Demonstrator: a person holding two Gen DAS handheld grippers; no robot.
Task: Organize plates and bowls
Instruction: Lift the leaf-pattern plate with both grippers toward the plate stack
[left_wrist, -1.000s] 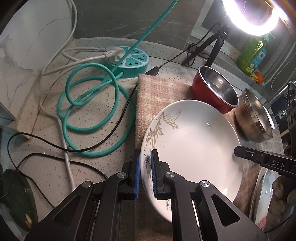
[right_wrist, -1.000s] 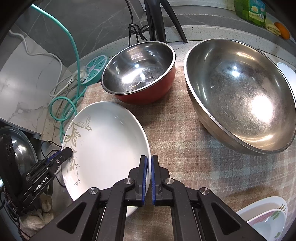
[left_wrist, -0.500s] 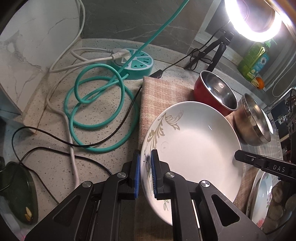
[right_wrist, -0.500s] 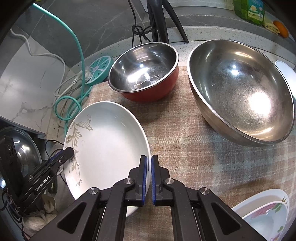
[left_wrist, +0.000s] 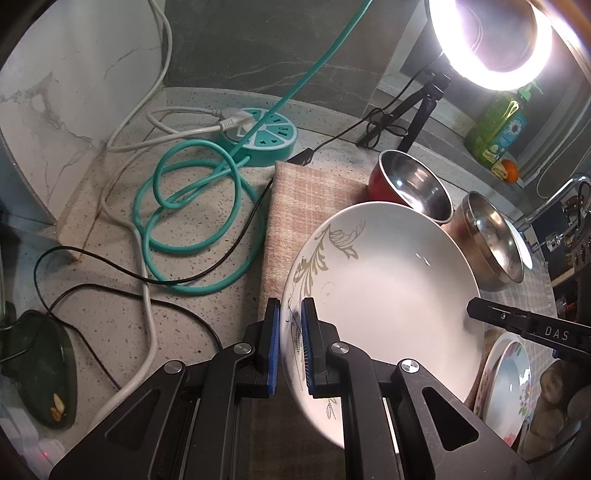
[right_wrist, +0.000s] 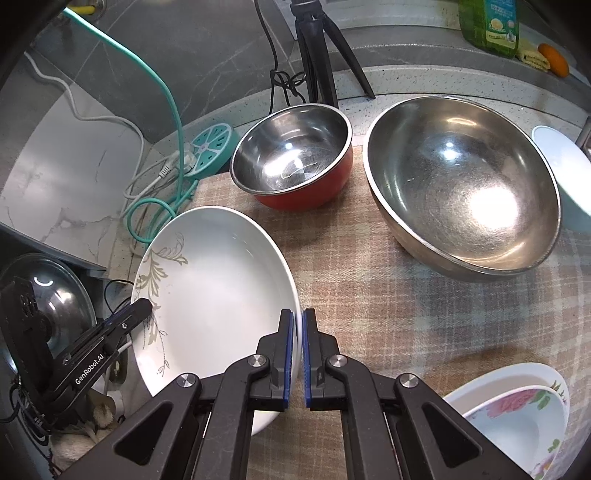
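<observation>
Around the checked cloth there were two metal bowls, one red and one plain steel. One white plate hung over its left edge; two flowered dishes sat stacked at its near right corner, one pale bowl at its far right edge.

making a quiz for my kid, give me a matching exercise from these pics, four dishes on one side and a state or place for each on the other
Things:
1. white plate
2. red bowl
3. large steel bowl
4. floral bowl

States:
A. nested in another bowl
B. tilted on the plaid cloth
C. clamped at opposite rims by both grippers
D. nearest the teal power strip

Pairs: 1-C, 2-D, 3-B, 4-A
</observation>
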